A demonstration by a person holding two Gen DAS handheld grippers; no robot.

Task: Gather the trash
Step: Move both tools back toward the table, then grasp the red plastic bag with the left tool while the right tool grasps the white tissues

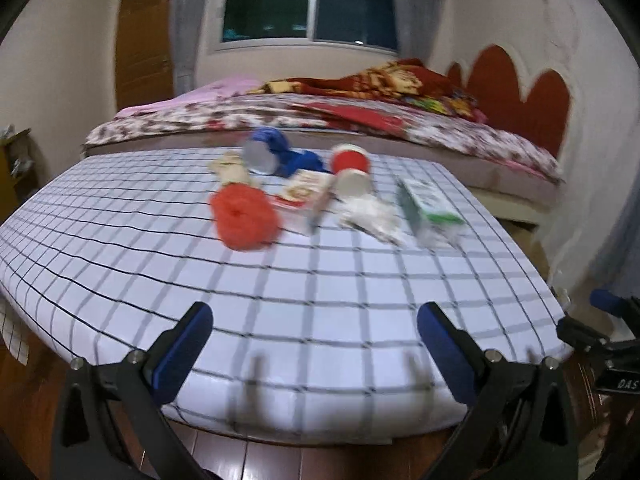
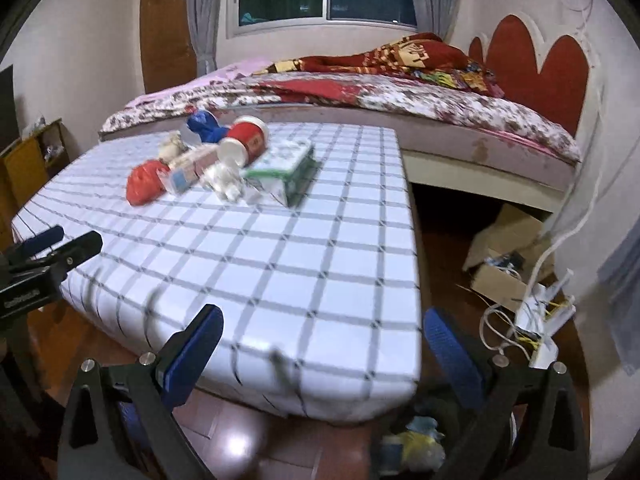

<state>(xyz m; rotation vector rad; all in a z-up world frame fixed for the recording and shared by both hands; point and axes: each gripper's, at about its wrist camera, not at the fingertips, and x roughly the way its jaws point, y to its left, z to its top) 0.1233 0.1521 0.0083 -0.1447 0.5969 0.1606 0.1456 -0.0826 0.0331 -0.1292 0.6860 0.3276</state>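
Note:
A pile of trash lies at the far side of the checked table [image 1: 312,312]: a crumpled orange bag [image 1: 244,216], a red paper cup [image 1: 351,172] on its side, a blue wrapper [image 1: 296,158], a white crumpled plastic [image 1: 370,216], a green-white carton [image 1: 430,202] and a flat red-white box [image 1: 302,192]. The same pile shows in the right wrist view, with the orange bag [image 2: 144,186], cup [image 2: 244,142] and carton [image 2: 286,170]. My left gripper [image 1: 314,336] is open and empty over the table's near edge. My right gripper [image 2: 322,342] is open and empty over the near right corner.
A bed [image 1: 320,120] with a floral cover stands behind the table. Right of the table on the wooden floor lie a cardboard box [image 2: 508,256] and white cables with a router [image 2: 540,320]. A bag with trash [image 2: 412,444] sits below my right gripper. A low shelf [image 2: 28,160] stands at left.

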